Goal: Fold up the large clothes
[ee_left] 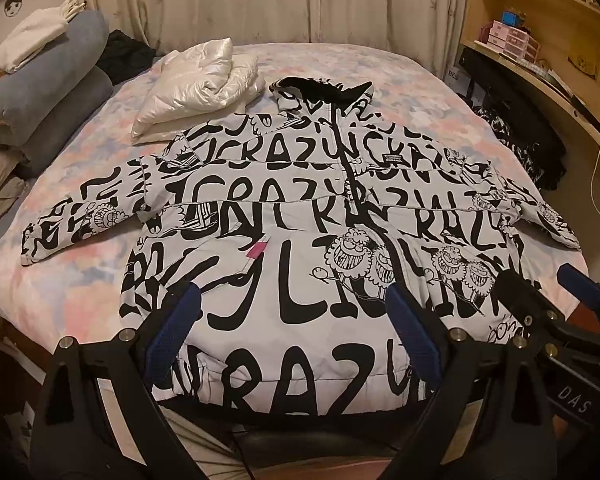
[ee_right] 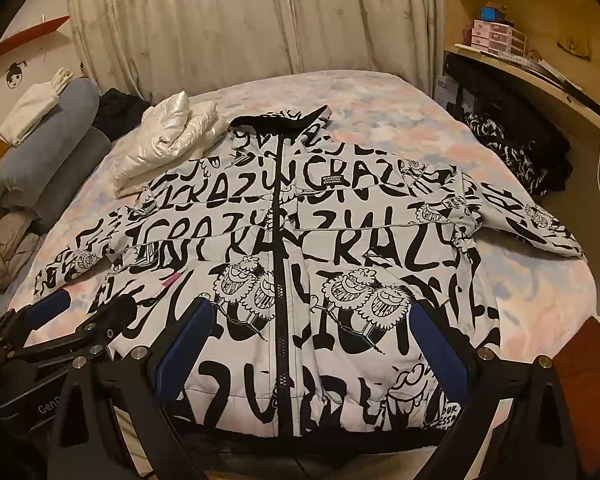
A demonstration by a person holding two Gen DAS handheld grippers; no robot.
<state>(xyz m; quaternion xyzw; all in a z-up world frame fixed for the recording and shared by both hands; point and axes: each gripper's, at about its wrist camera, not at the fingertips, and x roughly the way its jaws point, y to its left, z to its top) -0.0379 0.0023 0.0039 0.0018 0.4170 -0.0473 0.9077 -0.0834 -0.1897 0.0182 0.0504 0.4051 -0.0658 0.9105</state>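
I see folded blankets [ee_left: 40, 92] far left, white jacket [ee_left: 196, 84] beside. Printed jacket [ee_left: 300, 216] lies flat mid-bed [ee_left: 80, 292], zipped, sleeves spread. My left gripper [ee_left: 296, 340] and right gripper [ee_right: 312, 356] hover over its near hem, both wide open, empty.

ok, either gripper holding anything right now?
Nothing held. Left gripper and right gripper both hover open above the printed jacket, spread flat on the bed.
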